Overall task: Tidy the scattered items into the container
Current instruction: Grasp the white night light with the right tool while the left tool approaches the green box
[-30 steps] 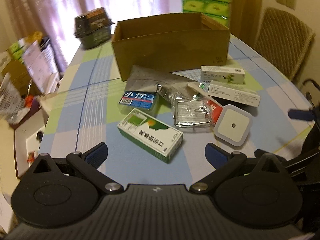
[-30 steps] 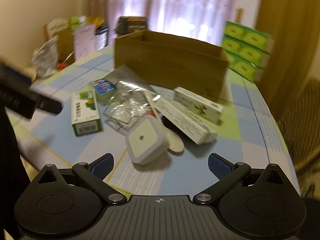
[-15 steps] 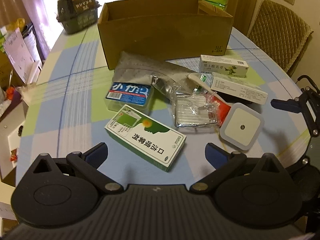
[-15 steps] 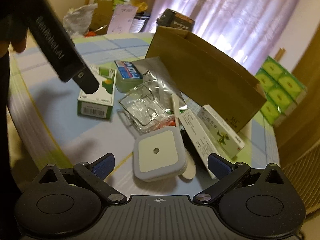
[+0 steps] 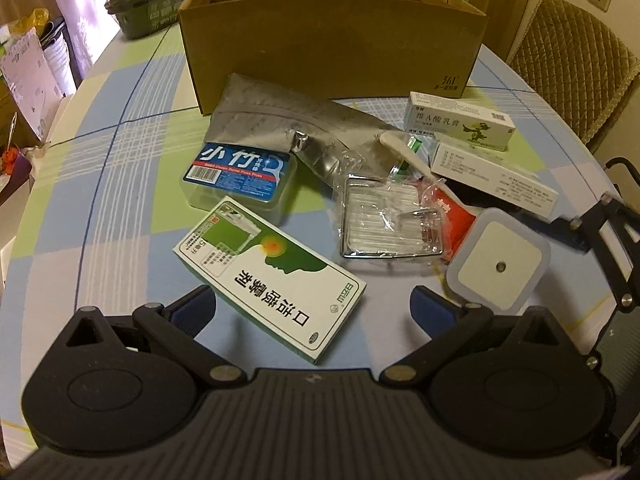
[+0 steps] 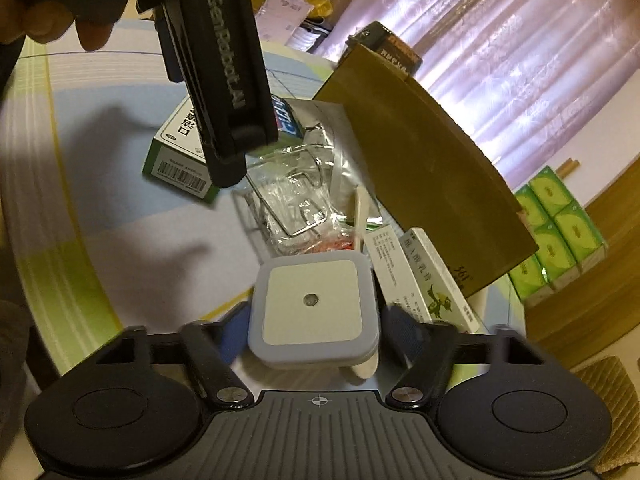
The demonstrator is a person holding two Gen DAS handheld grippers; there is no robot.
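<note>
right gripper (image 6: 314,322): fingers astride square night light (image 6: 313,302), contact unclear | left gripper (image 5: 312,306): wide apart, empty, over green box (image 5: 270,276) | cardboard box (image 5: 332,36): table's far edge

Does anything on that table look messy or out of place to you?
Yes. A heap of small items lies jumbled in front of the brown cardboard box: the green and white medicine carton sits askew, and a crinkled clear plastic packet overlaps a red sachet. Nothing looks spilled or broken.
</note>
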